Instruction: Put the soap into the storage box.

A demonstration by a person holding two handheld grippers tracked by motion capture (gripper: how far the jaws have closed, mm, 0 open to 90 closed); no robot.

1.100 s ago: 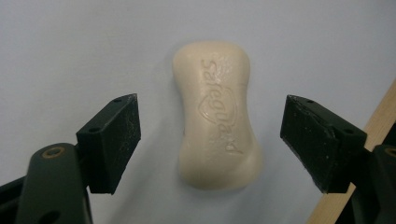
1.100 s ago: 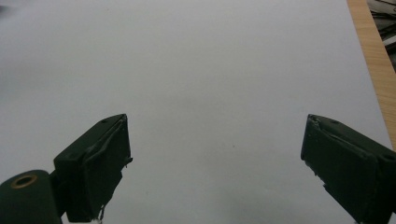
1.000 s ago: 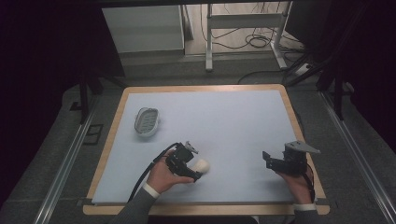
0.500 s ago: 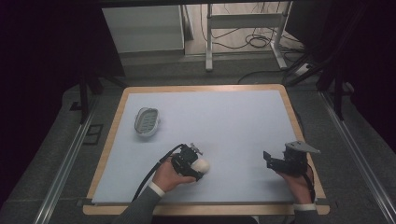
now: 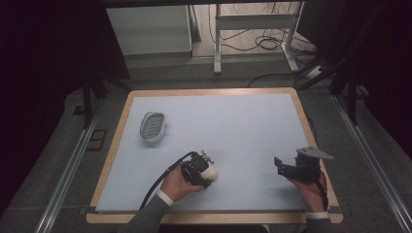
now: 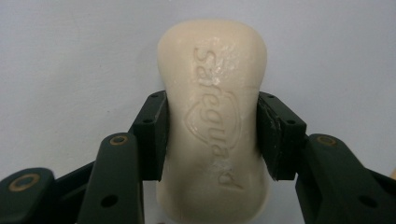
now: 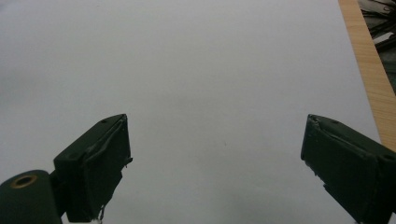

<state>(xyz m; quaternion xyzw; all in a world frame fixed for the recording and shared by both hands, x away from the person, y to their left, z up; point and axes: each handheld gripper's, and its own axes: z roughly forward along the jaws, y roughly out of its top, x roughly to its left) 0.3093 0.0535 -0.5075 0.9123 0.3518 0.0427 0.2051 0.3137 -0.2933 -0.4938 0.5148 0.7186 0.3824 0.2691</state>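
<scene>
A cream bar of soap point(image 6: 215, 121) stamped with a brand name sits between the two black jaws of my left gripper point(image 6: 211, 135), which press on its narrow waist. In the high view that left gripper point(image 5: 206, 170) is near the table's front, left of centre, with the pale soap point(image 5: 212, 171) at its tip. My right gripper point(image 5: 281, 166) rests at the front right with its jaws wide apart. Nothing lies between the jaws of the right gripper point(image 7: 215, 163), only bare mat. A white oval soap dish point(image 5: 152, 126) with a ribbed inside lies at the left of the mat.
A pale blue mat point(image 5: 233, 126) covers the wooden table point(image 5: 209, 91). The table's right wooden edge point(image 7: 369, 70) runs close beside my right gripper. A black cable point(image 5: 158, 182) trails from the left gripper toward the front edge. Beyond the table stand a white cabinet point(image 5: 148, 29) and a metal frame point(image 5: 252, 24).
The left hand with the soap has shifted slightly to the right and toward the front. The right gripper has stayed where it was.
</scene>
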